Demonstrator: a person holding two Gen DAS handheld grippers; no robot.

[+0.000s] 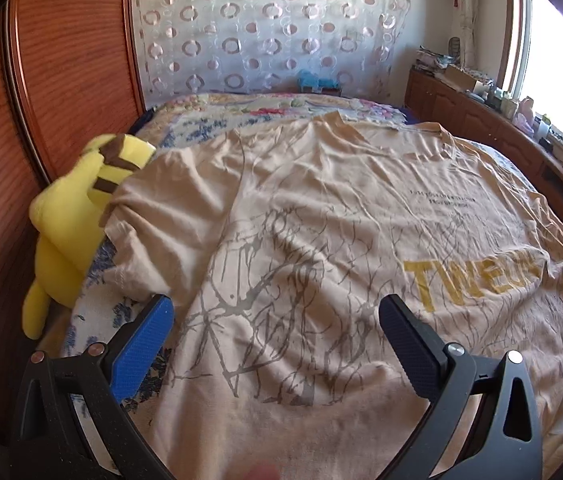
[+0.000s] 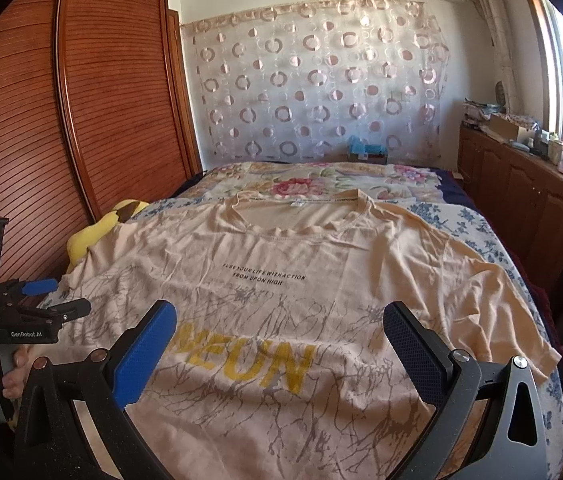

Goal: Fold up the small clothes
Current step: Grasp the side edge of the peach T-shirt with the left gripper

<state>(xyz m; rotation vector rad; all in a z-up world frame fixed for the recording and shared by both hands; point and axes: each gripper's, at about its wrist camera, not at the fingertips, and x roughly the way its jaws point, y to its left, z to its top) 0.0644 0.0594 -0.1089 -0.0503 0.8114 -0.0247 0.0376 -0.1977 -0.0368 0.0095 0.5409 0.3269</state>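
Hovering over T-shirt [image 2: 301,264] | left gripper [image 1: 275,314], right gripper [image 2: 279,322] spread wide, empty | soft, light, wrinkly | pinch sleeve edges beside plush toy [image 1: 69,216]

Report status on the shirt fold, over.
Left gripper open, right gripper open, both empty above the hem. T-shirt flat, face up, unfolded. Yellow plush under the left sleeve.

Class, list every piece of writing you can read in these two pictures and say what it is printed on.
"FUSE YOUR LIFE WITH ACTION / FROM UPON HIGH": small black print on the T-shirt.
"NEUN": yellow letters on its front; the word's start is hidden behind a finger.
"GenRobot.AI": on the left gripper.
Collar label: too small to read.
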